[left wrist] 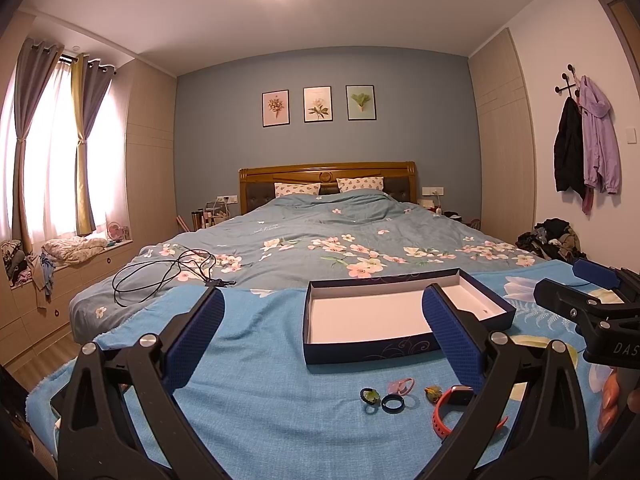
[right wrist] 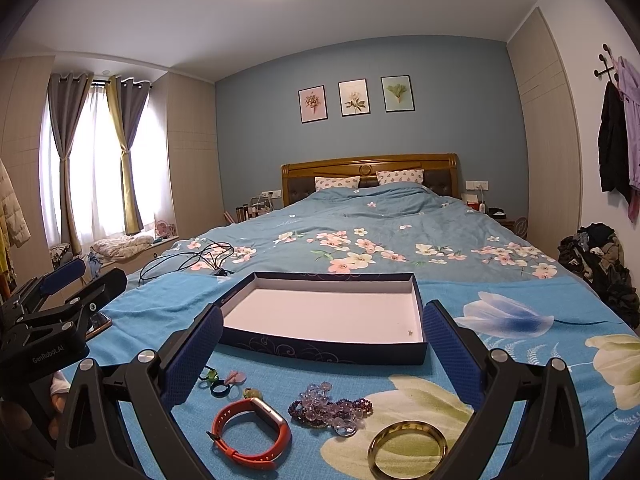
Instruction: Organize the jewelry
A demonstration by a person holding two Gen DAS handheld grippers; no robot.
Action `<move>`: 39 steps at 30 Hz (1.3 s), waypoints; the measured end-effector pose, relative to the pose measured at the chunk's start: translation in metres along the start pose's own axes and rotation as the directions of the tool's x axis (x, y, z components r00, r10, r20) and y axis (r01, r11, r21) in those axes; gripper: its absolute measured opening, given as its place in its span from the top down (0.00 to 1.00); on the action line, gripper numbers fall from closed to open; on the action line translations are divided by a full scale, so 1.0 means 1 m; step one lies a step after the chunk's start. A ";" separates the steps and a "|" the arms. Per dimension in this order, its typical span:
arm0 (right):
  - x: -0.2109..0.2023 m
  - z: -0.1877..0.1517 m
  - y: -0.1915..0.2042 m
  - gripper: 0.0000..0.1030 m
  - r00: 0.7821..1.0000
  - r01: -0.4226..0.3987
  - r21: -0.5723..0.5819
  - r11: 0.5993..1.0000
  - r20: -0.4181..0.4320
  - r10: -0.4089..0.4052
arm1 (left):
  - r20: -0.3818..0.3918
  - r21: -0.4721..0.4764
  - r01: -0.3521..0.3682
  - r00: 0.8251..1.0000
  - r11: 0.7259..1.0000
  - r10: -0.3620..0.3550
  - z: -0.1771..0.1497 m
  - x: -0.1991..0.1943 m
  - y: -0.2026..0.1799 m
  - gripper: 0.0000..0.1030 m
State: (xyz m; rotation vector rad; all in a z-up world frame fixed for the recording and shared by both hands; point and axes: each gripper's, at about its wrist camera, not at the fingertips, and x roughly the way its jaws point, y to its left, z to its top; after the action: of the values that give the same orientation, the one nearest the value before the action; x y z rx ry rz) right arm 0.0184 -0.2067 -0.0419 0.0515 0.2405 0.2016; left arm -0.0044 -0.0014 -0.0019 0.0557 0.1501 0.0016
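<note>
Both tools hang spread wide and empty — the left tool (left wrist: 324,340) and right tool (right wrist: 323,354) above the blue blanket (right wrist: 500,364). The jewelry lies just before the open box (right wrist: 324,316): orange watch (right wrist: 250,432), bead bracelets (right wrist: 330,404), gold bangle (right wrist: 407,450). Best to pinch the watch band across its strap — low and centred.

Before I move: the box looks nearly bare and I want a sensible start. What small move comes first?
Probably lower the open right gripper over the orange watch. It lies nearest, between that gripper's fingers, apart from the beads, and the box sits open just beyond.
</note>
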 end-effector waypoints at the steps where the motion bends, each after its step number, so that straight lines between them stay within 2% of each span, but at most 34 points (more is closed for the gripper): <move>1: 0.000 0.000 0.000 0.06 1.000 0.000 0.001 1.000 0.001 0.000 | 0.000 0.000 0.000 1.000 1.000 0.000 0.000 0.000 0.000 0.06; 39: 0.001 0.000 -0.004 0.06 1.000 -0.003 0.014 1.000 -0.014 0.003 | -0.020 0.005 0.015 1.000 1.000 -0.015 -0.003 0.006 -0.004 0.06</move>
State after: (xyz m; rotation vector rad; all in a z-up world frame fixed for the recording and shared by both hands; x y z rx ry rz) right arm 0.0198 -0.2106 -0.0425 0.0647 0.2554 0.2036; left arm 0.0009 -0.0051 -0.0057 0.0601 0.1700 -0.0130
